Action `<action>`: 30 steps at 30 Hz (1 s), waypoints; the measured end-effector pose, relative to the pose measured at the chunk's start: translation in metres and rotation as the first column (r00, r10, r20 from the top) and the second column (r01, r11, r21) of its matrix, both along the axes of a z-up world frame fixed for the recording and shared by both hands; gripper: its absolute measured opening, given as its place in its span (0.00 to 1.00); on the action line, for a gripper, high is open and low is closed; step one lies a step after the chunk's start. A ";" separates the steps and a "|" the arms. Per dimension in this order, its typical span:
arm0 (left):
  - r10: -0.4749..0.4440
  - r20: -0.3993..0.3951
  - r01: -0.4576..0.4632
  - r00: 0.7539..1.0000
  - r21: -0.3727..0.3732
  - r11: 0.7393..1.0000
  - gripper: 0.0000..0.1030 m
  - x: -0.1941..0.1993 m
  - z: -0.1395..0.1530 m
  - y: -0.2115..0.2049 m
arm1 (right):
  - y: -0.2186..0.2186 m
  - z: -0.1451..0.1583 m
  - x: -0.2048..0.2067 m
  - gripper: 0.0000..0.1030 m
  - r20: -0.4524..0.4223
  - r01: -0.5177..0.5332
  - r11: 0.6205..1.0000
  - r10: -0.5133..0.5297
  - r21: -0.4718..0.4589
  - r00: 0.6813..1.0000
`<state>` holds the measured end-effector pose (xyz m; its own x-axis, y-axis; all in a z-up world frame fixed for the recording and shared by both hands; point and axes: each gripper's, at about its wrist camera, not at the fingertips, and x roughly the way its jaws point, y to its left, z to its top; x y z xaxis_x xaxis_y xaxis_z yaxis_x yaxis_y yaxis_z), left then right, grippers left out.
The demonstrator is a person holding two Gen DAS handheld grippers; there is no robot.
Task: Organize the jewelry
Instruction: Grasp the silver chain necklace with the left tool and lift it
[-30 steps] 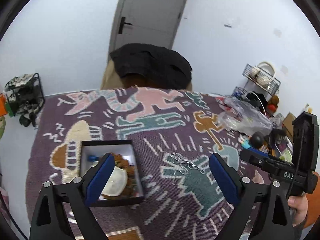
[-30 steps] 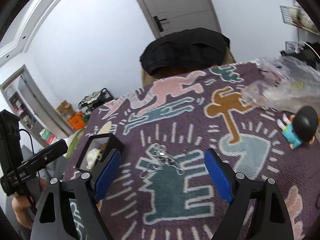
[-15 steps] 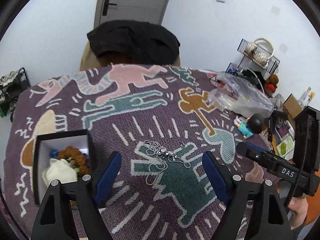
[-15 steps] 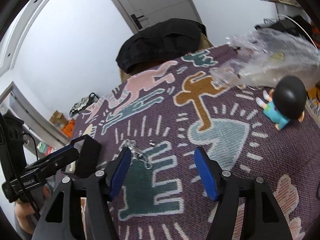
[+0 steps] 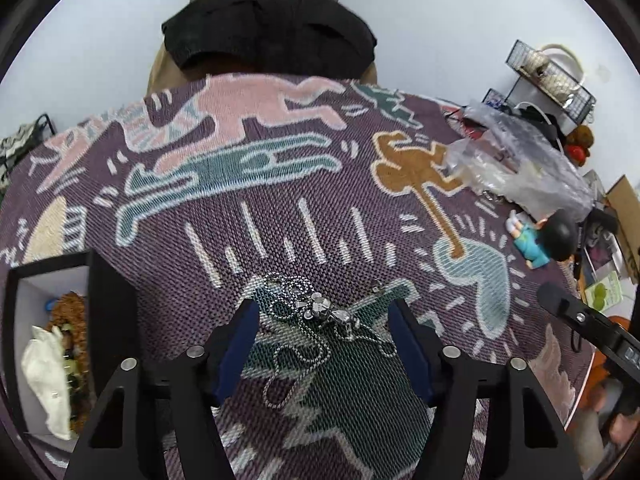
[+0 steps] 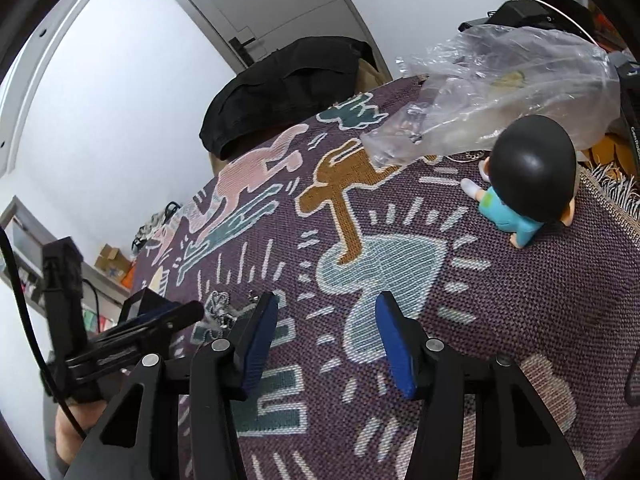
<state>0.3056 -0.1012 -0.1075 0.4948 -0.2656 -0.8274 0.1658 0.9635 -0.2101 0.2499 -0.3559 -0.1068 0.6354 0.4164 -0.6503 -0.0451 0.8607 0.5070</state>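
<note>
A tangle of silver chain necklaces (image 5: 320, 316) lies on the patterned purple cloth (image 5: 280, 216). My left gripper (image 5: 322, 328) is open and low over the cloth, its blue pads either side of the necklaces. A black jewelry box (image 5: 108, 300) with a white lining stands at the left and holds brown beads and a white pouch. My right gripper (image 6: 326, 320) is open and empty above the cloth, to the right of the necklaces (image 6: 220, 308). The left gripper's body shows at the left in the right wrist view.
A clear plastic bag (image 5: 516, 160) with small items lies at the right edge of the cloth. A toy figure with a black head (image 6: 524, 184) sits beside it. A chair with a black garment (image 5: 272, 28) stands behind the table. Cluttered shelves stand at the far right.
My left gripper has moved right and down from the box until its open jaws straddle the necklaces. My right gripper has shifted right, toward the toy figure.
</note>
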 end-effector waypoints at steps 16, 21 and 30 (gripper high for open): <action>-0.013 -0.031 0.018 0.999 0.162 0.987 0.45 0.011 -0.026 -0.017 | 0.018 -0.013 0.010 0.51 -0.024 -0.038 0.999 0.037 -0.015 0.999; 0.000 -0.025 0.005 1.000 0.177 0.984 0.15 0.009 -0.026 -0.005 | 0.026 -0.015 0.010 0.51 -0.029 -0.050 0.999 0.049 -0.017 0.998; -0.021 -0.016 0.022 1.000 0.081 0.996 0.13 0.005 -0.020 0.009 | 0.050 -0.013 0.023 0.51 -0.040 -0.097 0.994 0.095 -0.046 0.995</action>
